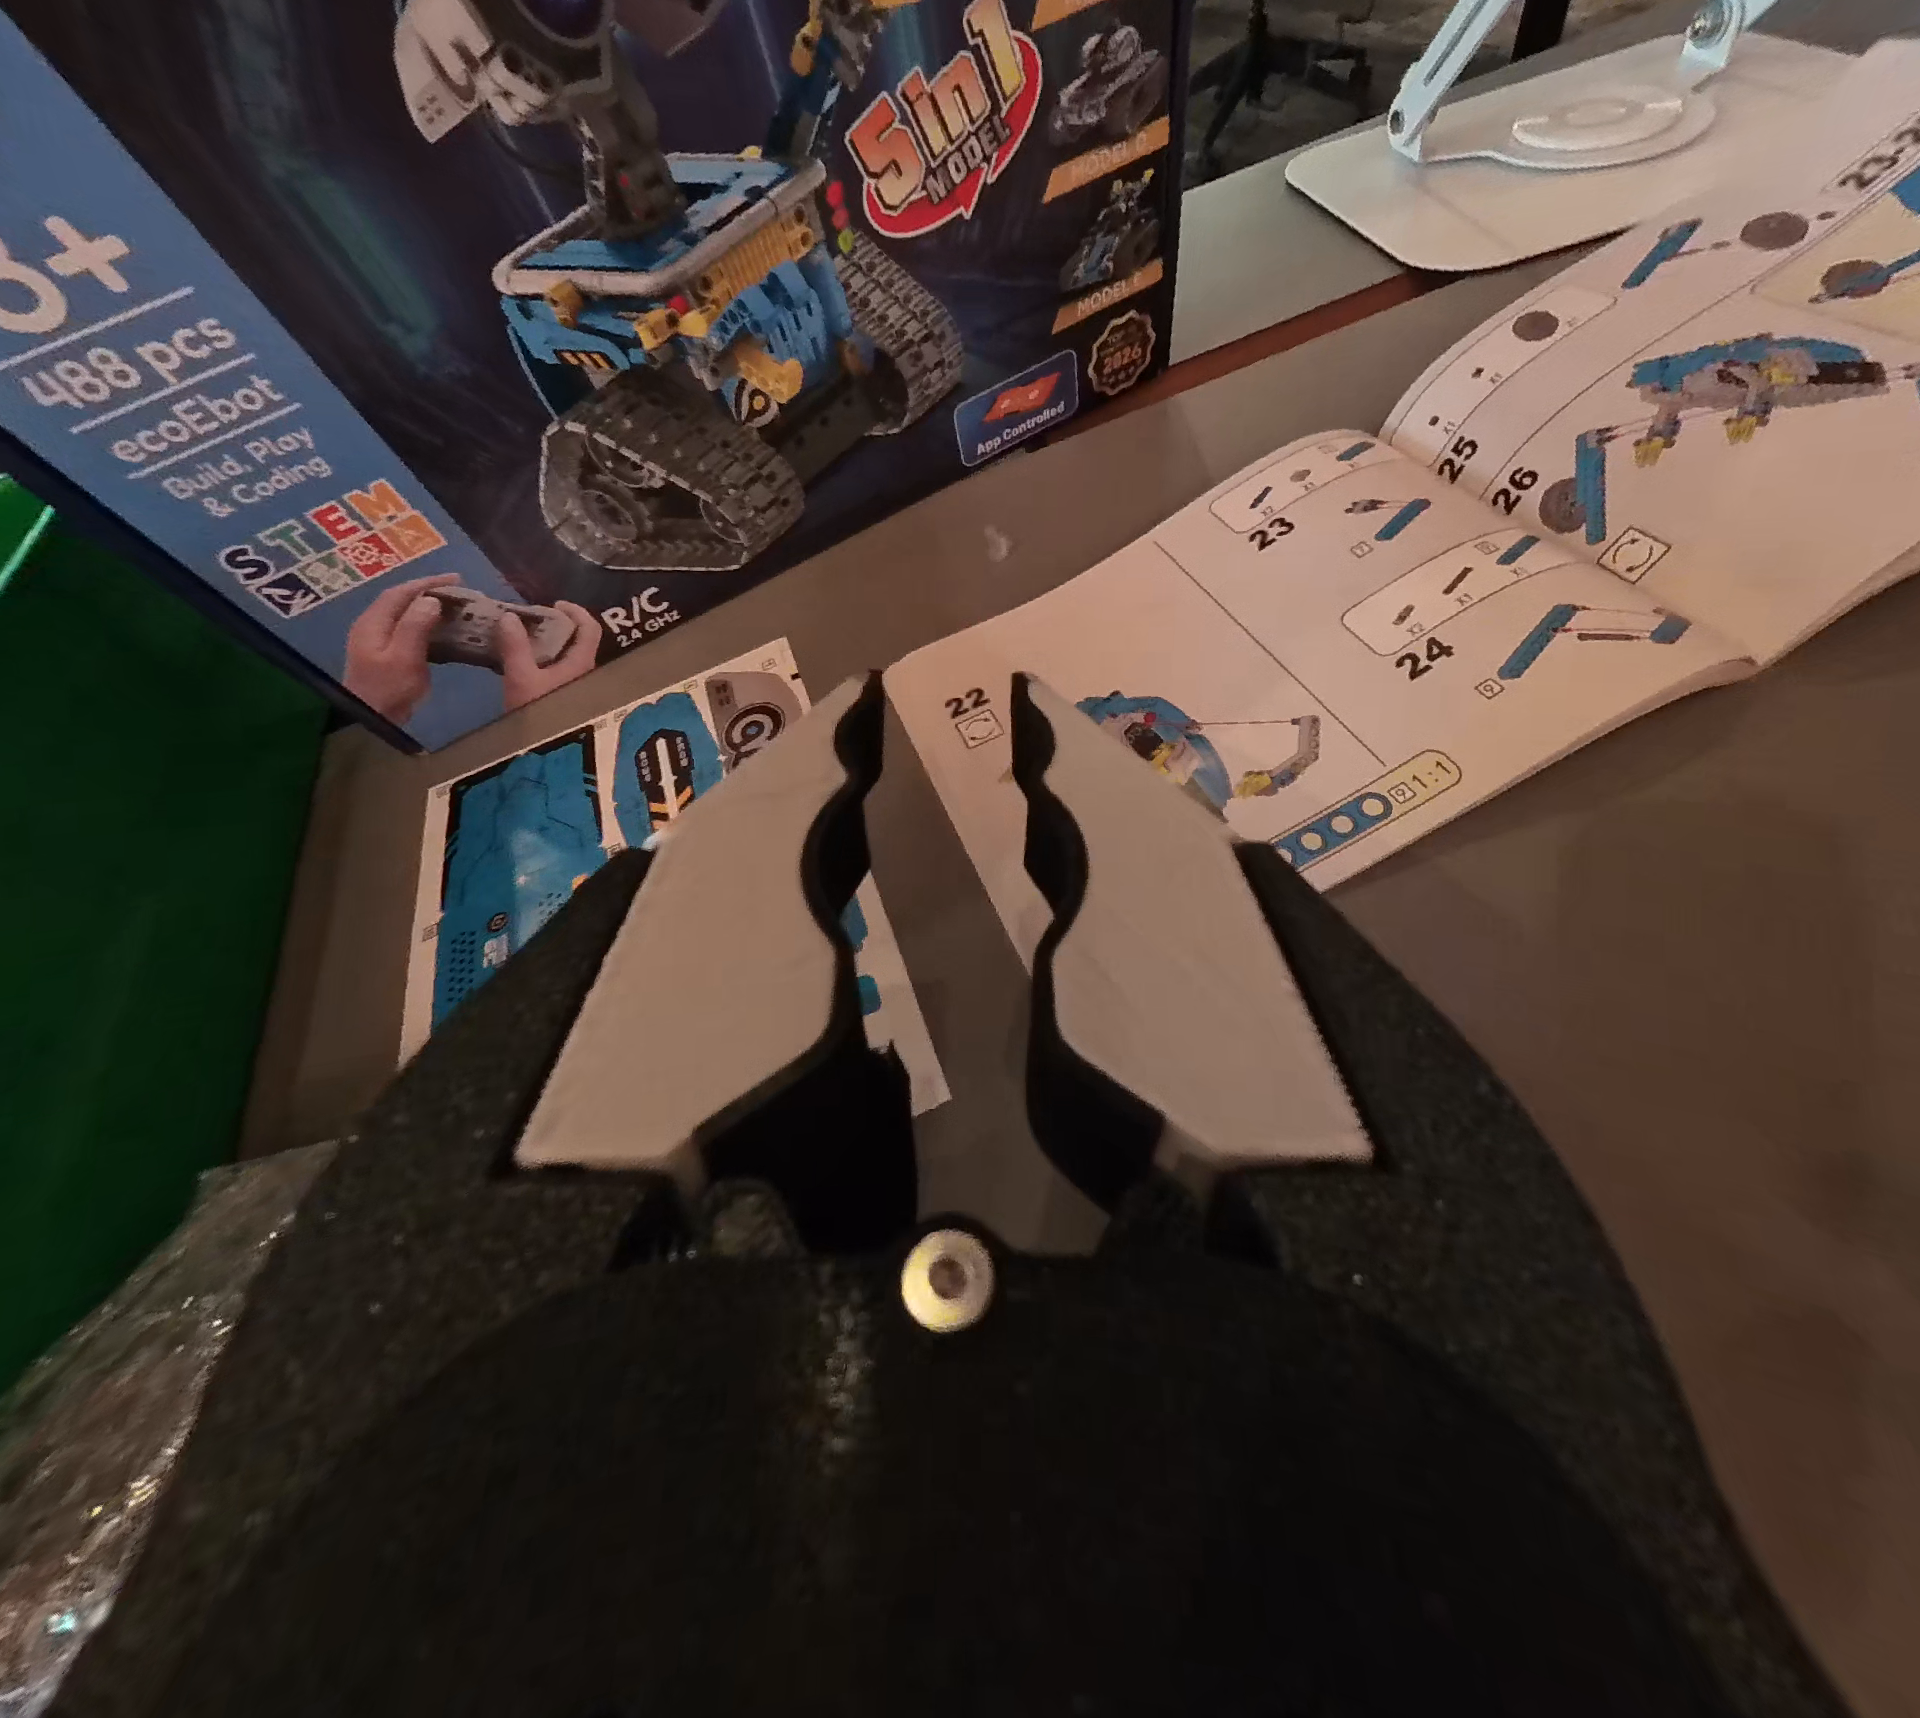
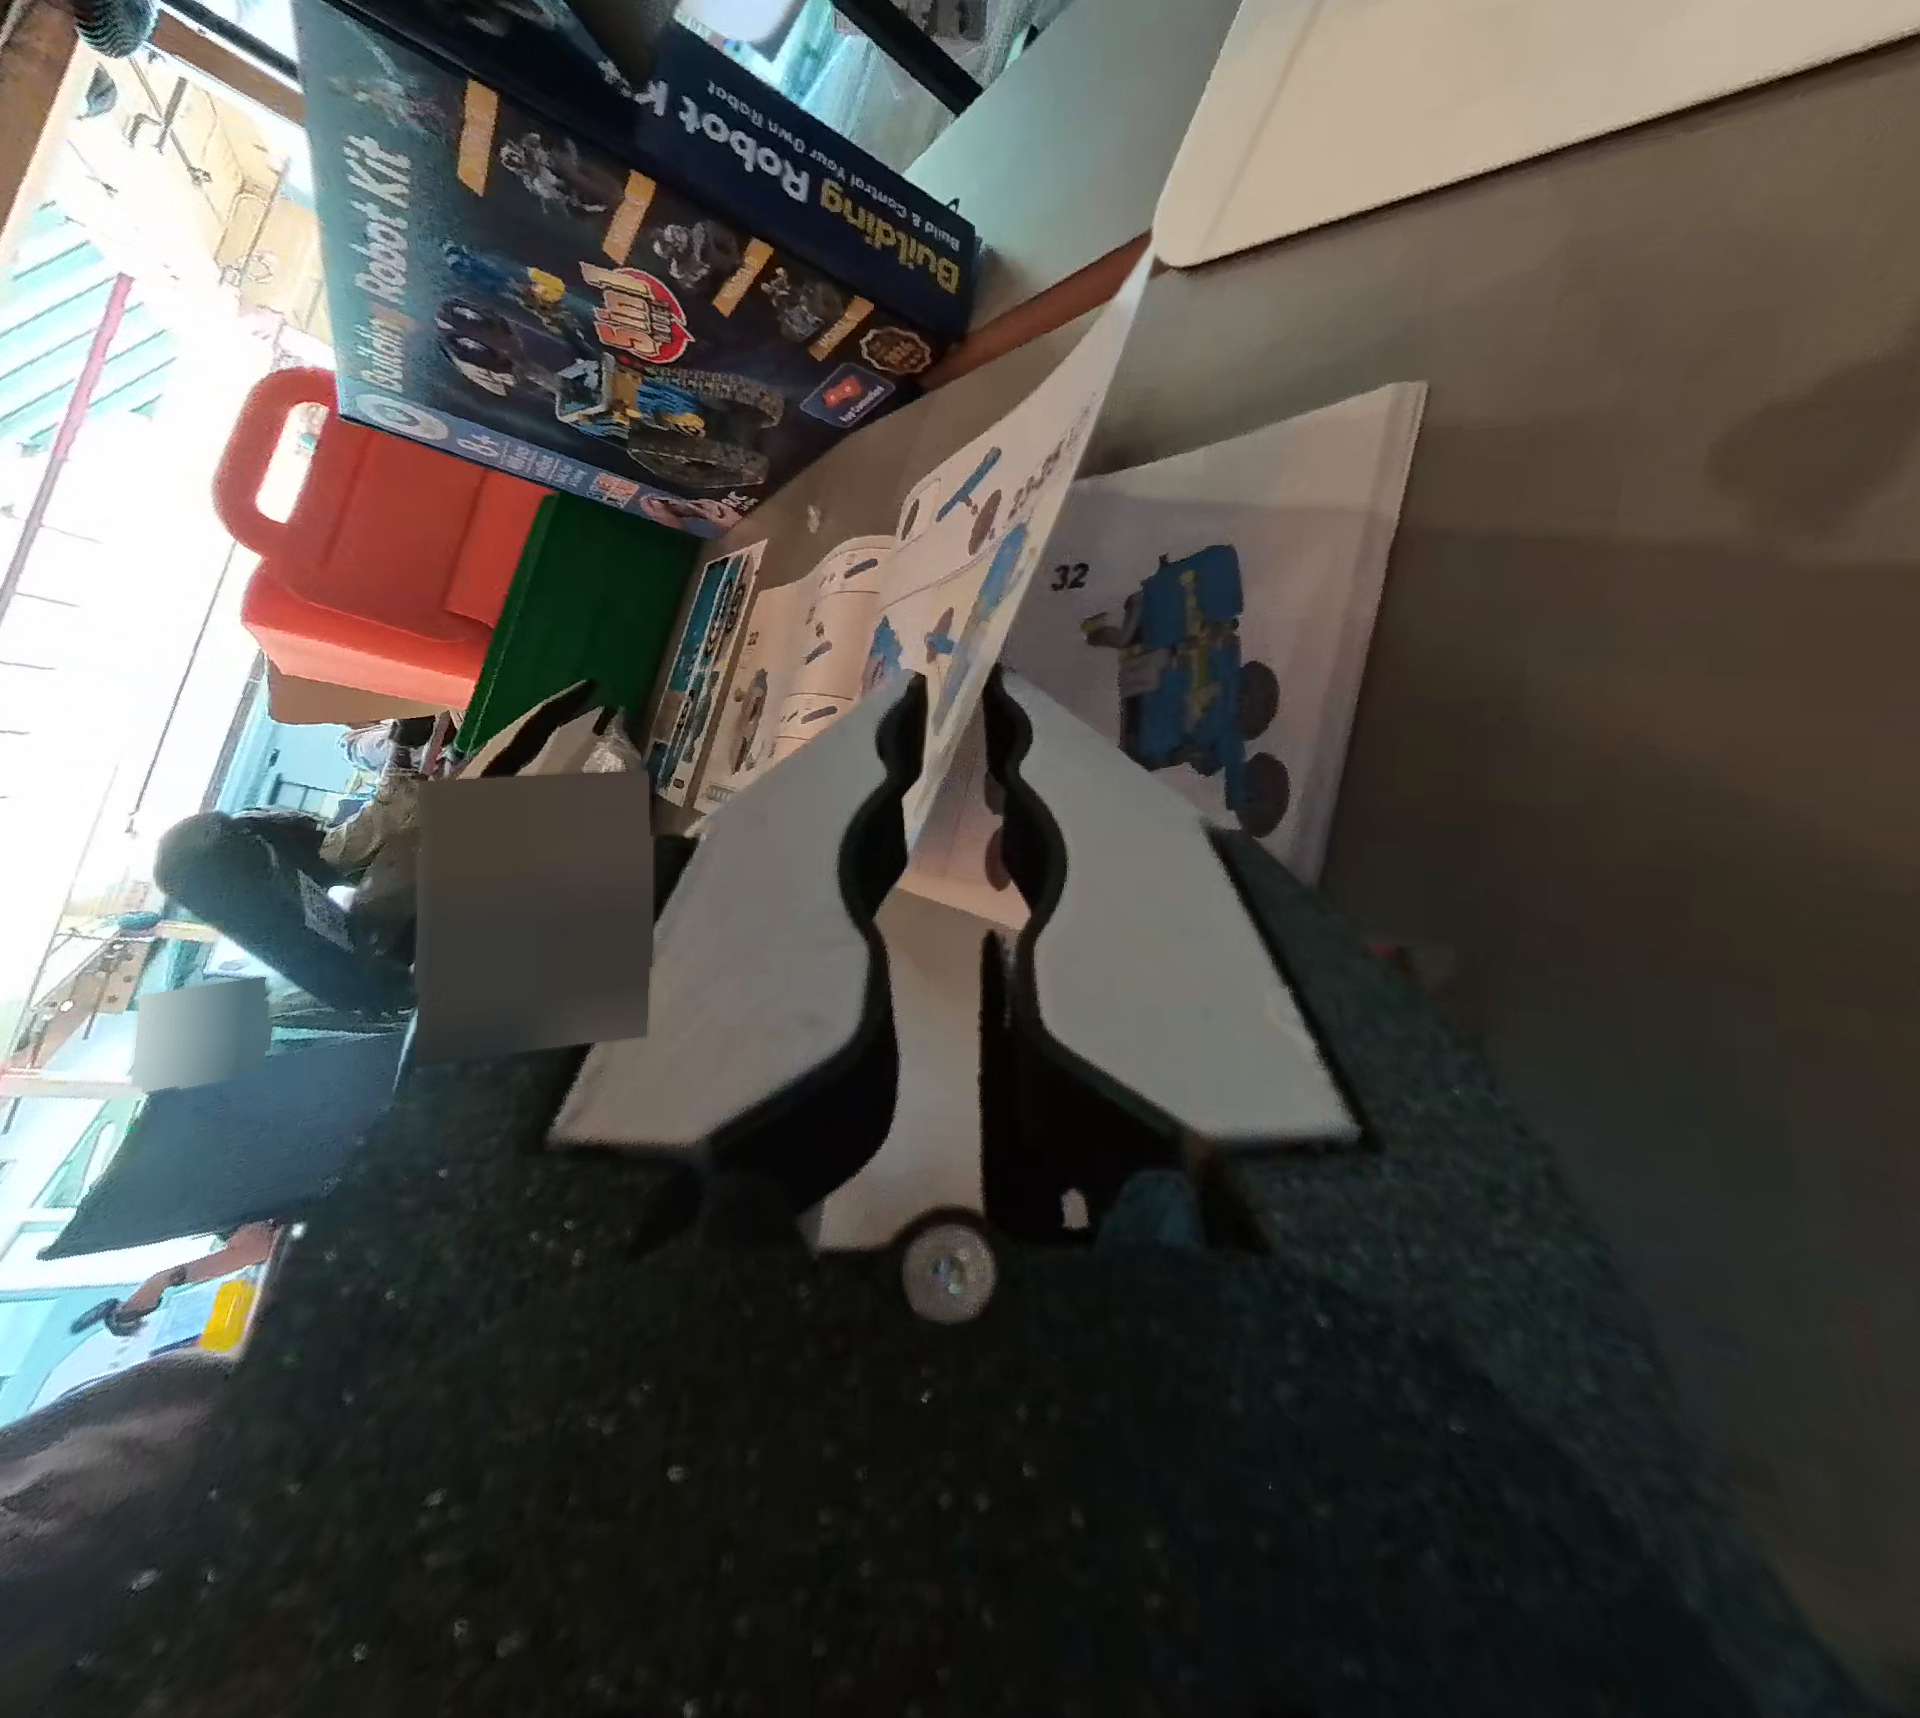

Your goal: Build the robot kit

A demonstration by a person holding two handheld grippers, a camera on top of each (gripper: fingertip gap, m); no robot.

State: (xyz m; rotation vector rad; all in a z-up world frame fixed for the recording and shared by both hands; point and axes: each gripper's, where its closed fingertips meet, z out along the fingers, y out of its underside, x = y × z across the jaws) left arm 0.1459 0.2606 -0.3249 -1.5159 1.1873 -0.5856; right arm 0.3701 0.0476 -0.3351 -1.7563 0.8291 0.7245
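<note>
My left gripper (image 1: 948,686) is open and empty. It hovers low over the grey table (image 1: 1558,1097), with its tips at the left edge of an open instruction booklet (image 1: 1351,588) and beside a blue sticker sheet (image 1: 520,837). In the right wrist view, which is rolled sideways, my right gripper (image 2: 954,700) is shut on a lifted page (image 2: 1039,463) of the booklet. The page runs up between the fingers. Under it lies a page showing a blue vehicle (image 2: 1195,640).
A dark blue robot kit box (image 1: 623,214) (image 2: 582,297) stands behind the booklet. A green box (image 1: 125,837) (image 2: 592,619) and a red case (image 2: 364,546) are on the left. A white stand base (image 1: 1507,172) (image 2: 1558,58) sits on the far right. The grippers' ends are close to 30 cm from one another.
</note>
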